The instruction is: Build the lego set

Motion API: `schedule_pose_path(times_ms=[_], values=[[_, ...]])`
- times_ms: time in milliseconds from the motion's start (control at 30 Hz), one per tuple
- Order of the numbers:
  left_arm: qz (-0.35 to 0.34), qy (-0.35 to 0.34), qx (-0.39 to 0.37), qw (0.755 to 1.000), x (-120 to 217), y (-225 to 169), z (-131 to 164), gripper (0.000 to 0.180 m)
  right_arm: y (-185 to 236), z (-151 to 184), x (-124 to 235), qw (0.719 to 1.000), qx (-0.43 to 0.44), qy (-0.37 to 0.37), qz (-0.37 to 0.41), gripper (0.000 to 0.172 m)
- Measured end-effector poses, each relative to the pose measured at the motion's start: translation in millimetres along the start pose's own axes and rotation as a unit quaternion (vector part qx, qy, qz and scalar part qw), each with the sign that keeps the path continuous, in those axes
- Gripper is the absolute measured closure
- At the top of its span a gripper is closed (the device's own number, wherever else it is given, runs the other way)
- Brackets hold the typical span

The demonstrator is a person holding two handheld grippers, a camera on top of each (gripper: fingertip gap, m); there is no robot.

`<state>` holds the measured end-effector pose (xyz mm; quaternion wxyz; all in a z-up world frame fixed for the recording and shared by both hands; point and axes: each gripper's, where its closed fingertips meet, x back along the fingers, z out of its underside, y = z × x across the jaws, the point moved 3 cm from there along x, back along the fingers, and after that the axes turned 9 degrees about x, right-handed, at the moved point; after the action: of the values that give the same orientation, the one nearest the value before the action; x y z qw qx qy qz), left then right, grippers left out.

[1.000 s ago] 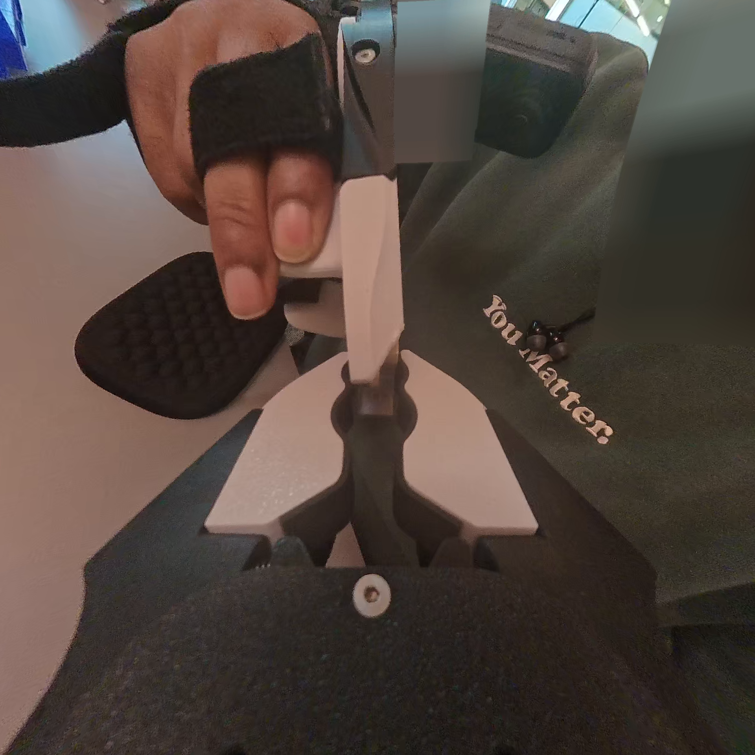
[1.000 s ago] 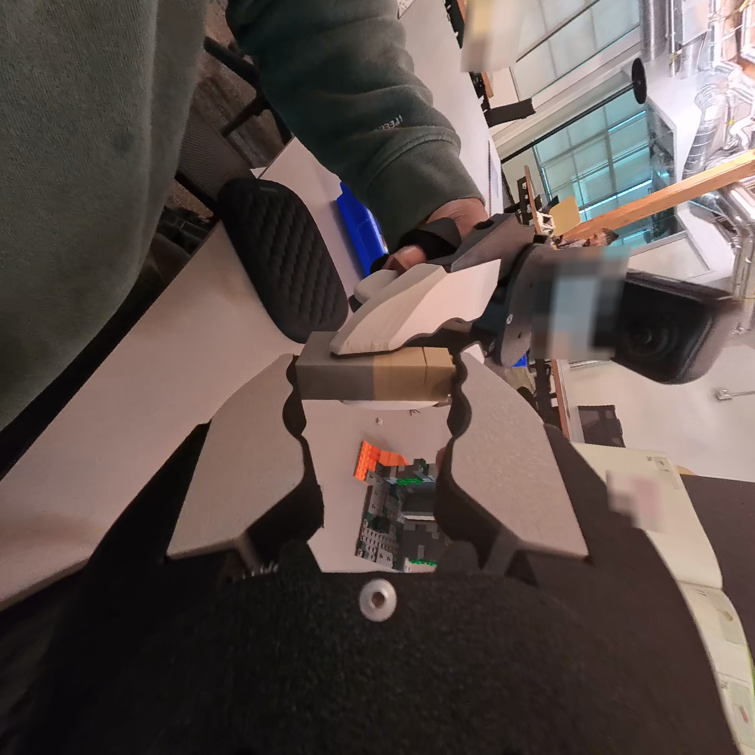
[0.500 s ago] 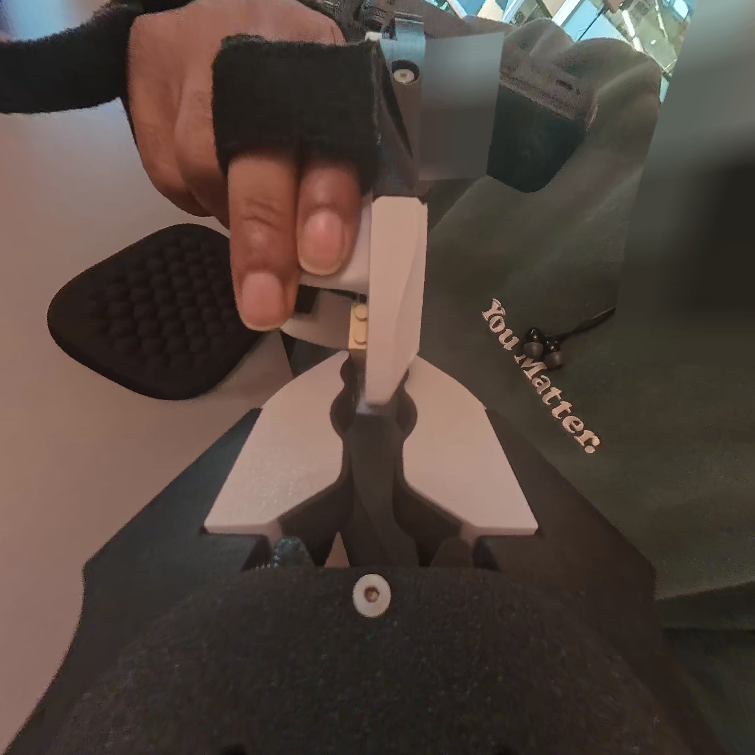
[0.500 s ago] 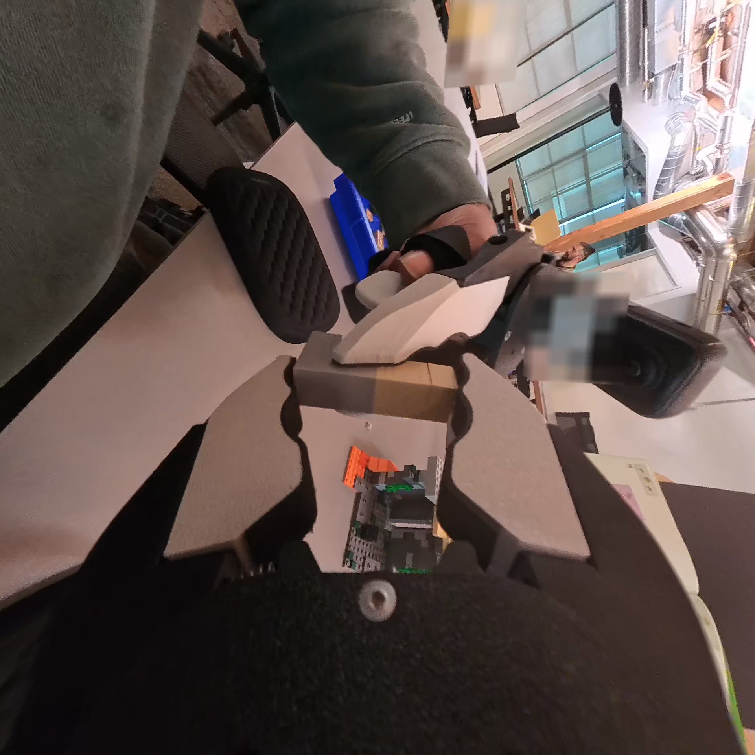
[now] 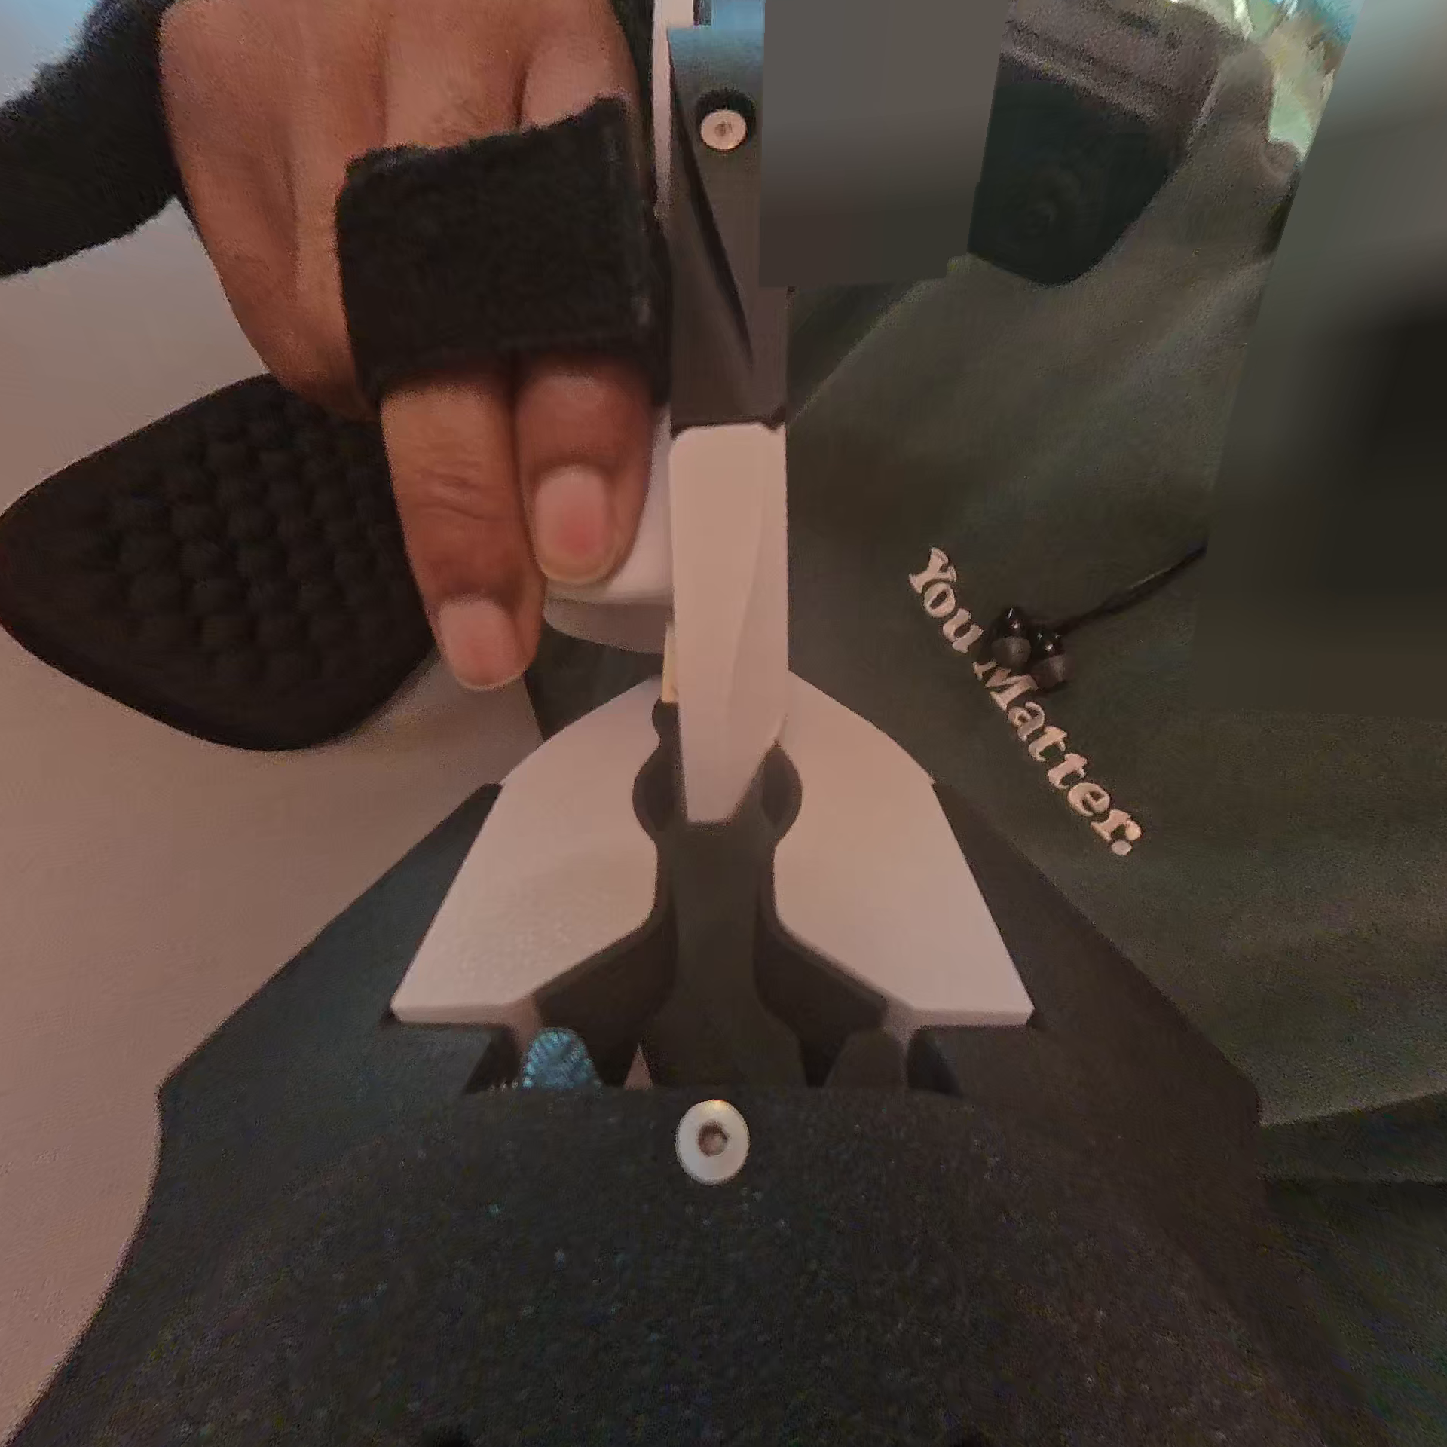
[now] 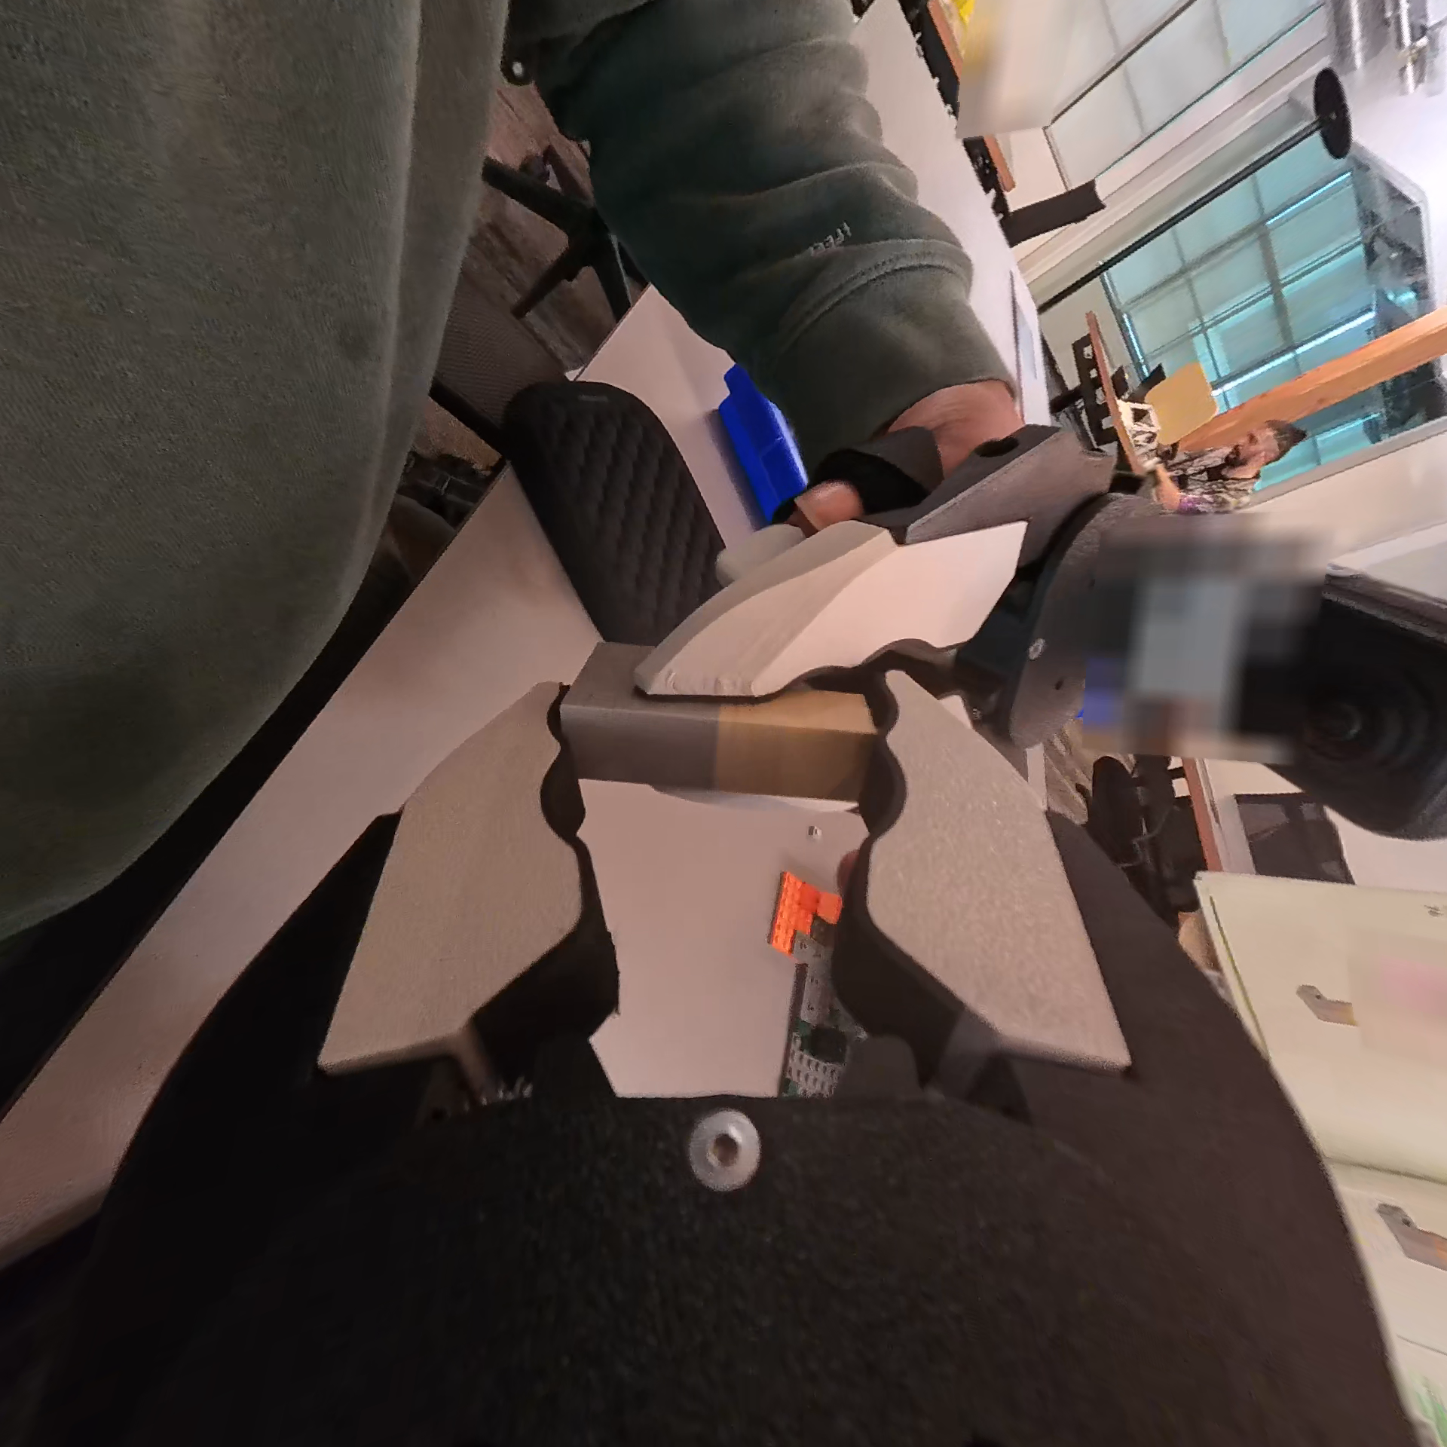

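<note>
Up close, both grippers grip the same two-tone block (image 6: pixel 716 740), half grey, half tan, lifted over a white table (image 6: pixel 438 705). The right gripper (image 6: pixel 716 752) has its jaws spread wide, and its two pads press the block's opposite ends, the grey end on the left and the tan end on the right. The left gripper (image 5: pixel 724 752) has its jaws nearly together; in its own view the block is almost wholly hidden behind the right gripper's white finger (image 5: pixel 728 626), which crosses between the left pads. From the right wrist view, one white finger of the left gripper (image 6: pixel 830 626) lies flat on the block's top face, so the block is clamped through its thin side. A hand (image 5: pixel 407 258) with a black strap holds the right gripper. On the table lie a black textured pad (image 5: pixel 196 579), a blue item (image 6: pixel 763 446) and a heap of small bricks, some orange (image 6: pixel 806 912). Behind is a dark green sweatshirt (image 5: pixel 1057 470), with a black cord's ends (image 5: pixel 1026 650) resting on it.
</note>
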<state>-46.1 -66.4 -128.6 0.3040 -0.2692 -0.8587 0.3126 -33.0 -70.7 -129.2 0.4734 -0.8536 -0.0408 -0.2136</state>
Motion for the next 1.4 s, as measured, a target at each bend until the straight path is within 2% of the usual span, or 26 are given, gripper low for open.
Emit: schedule_pose_path(times_ms=[100, 133, 200, 267, 300, 367, 433, 567, 633, 767, 1000, 1100, 1167, 1233, 1333, 1400], values=[[-0.007, -0.032, 0.003, 0.999, 8, 5, -6, 0.161, -8, 8, 1, 0.999, -0.008, 0.000, 0.042, 0.101], [-0.027, -0.046, -0.004, 0.999, 12, 10, -8, 0.163, -11, 13, 1, 0.998, -0.011, 0.007, 0.056, 0.101], [-0.080, -0.059, -0.018, 0.995, 22, 25, -9, 0.163, -18, 21, 5, 0.996, -0.049, 0.000, 0.073, 0.088], [-0.139, -0.082, -0.030, 0.986, 33, 42, -11, 0.164, -22, 38, 9, 0.992, -0.106, 0.000, 0.074, 0.088], [-0.183, -0.083, -0.041, 0.979, 39, 55, -10, 0.163, -23, 47, 12, 0.986, -0.146, -0.002, 0.076, 0.094], [-0.262, -0.075, -0.057, 0.961, 47, 81, -6, 0.163, -22, 69, 14, 0.974, -0.216, 0.001, 0.070, 0.118], [-0.307, -0.064, -0.062, 0.948, 49, 104, -1, 0.163, -20, 93, 13, 0.960, -0.273, 0.017, 0.065, 0.125], [-0.372, -0.041, -0.065, 0.925, 50, 149, 8, 0.163, -22, 130, 11, 0.936, -0.336, 0.029, 0.100, 0.172], [-0.394, -0.043, -0.062, 0.916, 53, 167, 9, 0.163, -22, 145, 8, 0.928, -0.353, 0.035, 0.113, 0.172], [-0.461, -0.044, -0.075, 0.883, 67, 201, 8, 0.164, -26, 165, 1, 0.911, -0.388, 0.021, 0.139, 0.172], [-0.478, -0.030, -0.103, 0.872, 74, 224, 5, 0.163, -36, 188, -6, 0.871, -0.453, -0.032, 0.187, 0.172], [-0.473, -0.029, -0.103, 0.875, 75, 229, 6, 0.163, -36, 198, -8, 0.866, -0.462, -0.018, 0.190, 0.142], [-0.472, -0.032, -0.103, 0.875, 76, 232, 7, 0.163, -37, 201, -7, 0.862, -0.465, -0.023, 0.201, 0.138], [-0.473, -0.027, -0.103, 0.875, 76, 234, 9, 0.163, -37, 204, -5, 0.860, -0.465, -0.017, 0.208, 0.140], [-0.470, -0.027, -0.106, 0.876, 75, 235, 10, 0.163, -35, 207, -2, 0.854, -0.476, -0.015, 0.211, 0.169], [-0.469, -0.024, -0.107, 0.876, 76, 235, 10, 0.163, -35, 206, -1, 0.855, -0.474, -0.016, 0.209, 0.172]])
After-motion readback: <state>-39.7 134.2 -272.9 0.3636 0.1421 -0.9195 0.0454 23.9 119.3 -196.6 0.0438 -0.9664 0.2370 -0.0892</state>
